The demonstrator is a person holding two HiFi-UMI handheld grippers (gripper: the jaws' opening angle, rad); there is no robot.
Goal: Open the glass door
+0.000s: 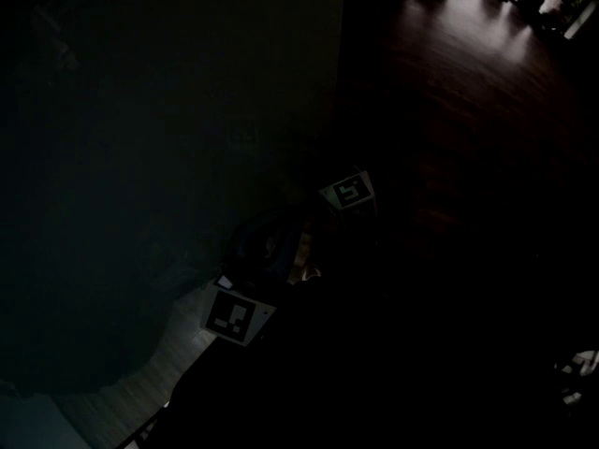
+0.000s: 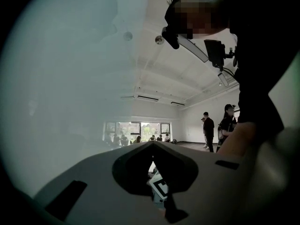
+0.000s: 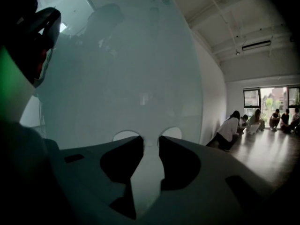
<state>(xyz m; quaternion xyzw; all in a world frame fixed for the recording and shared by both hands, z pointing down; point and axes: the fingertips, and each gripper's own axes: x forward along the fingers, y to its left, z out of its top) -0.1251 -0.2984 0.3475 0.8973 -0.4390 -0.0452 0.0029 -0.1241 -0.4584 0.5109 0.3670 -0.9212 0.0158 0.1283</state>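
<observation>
Two hand-held grippers before a pale frosted glass door (image 3: 117, 78), which fills the left and centre of the right gripper view. In that view the right gripper (image 3: 149, 142) sits at lower centre with its jaws apart. Only the pale glass shows through the gap between them and nothing is clamped; whether the tips touch the pane cannot be told. At the right edge of the same view a polished wooden floor (image 3: 267, 158) runs to bright windows (image 3: 272, 100), where a group of seated people (image 3: 229, 130) gathers. The left gripper view shows the left gripper (image 2: 152, 145) at lower centre, its jaw tips closed together with nothing between them. A black-and-white marker cube (image 2: 159, 187) is visible through the opening behind the tips. The glass occupies the left half of this view as a hazy sheet. To the right are the white ceiling (image 2: 164, 64), two standing people in dark clothes (image 2: 208, 128) and, at the top, the operator's head-mounted camera rig (image 2: 215, 50); none of these appear in the other views. The head view is almost wholly dark. Only two marker cubes can be made out, one at lower left (image 1: 234, 316) and one near centre (image 1: 348, 192), with lit floorboards at upper right; the jaws and the door cannot be made out there.
</observation>
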